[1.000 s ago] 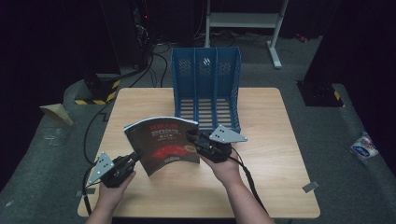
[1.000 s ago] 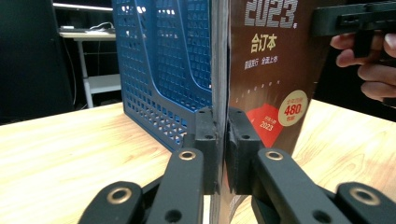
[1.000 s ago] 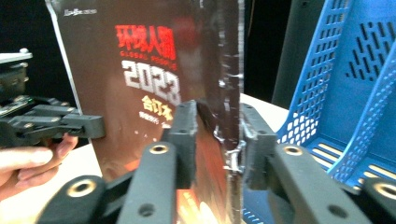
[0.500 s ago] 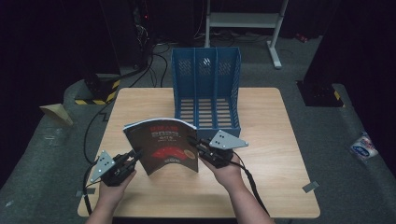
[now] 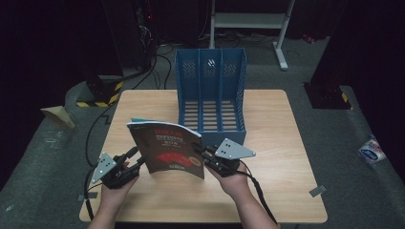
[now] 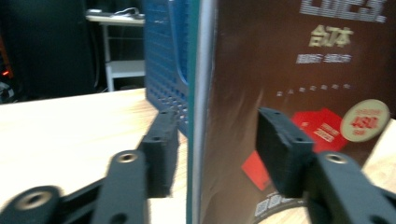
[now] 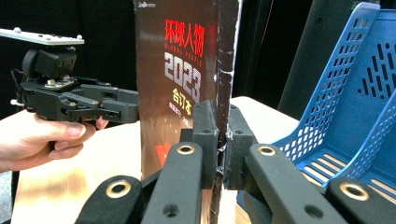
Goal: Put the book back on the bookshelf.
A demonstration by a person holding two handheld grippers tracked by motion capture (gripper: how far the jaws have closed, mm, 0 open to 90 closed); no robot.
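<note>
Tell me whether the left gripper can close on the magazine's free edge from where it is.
Probably yes. The left gripper is open with its jaws on either side of the magazine edge, nothing between. The right gripper already clamps the opposite edge, holding it upright.

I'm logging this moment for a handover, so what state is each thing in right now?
Book: upright on the table, closed, cover toward the person.
Right gripper: shut on the book's edge.
Left gripper: open, jaws either side of the book's other edge, not touching.
Blue file rack: upright, compartments empty.
</note>
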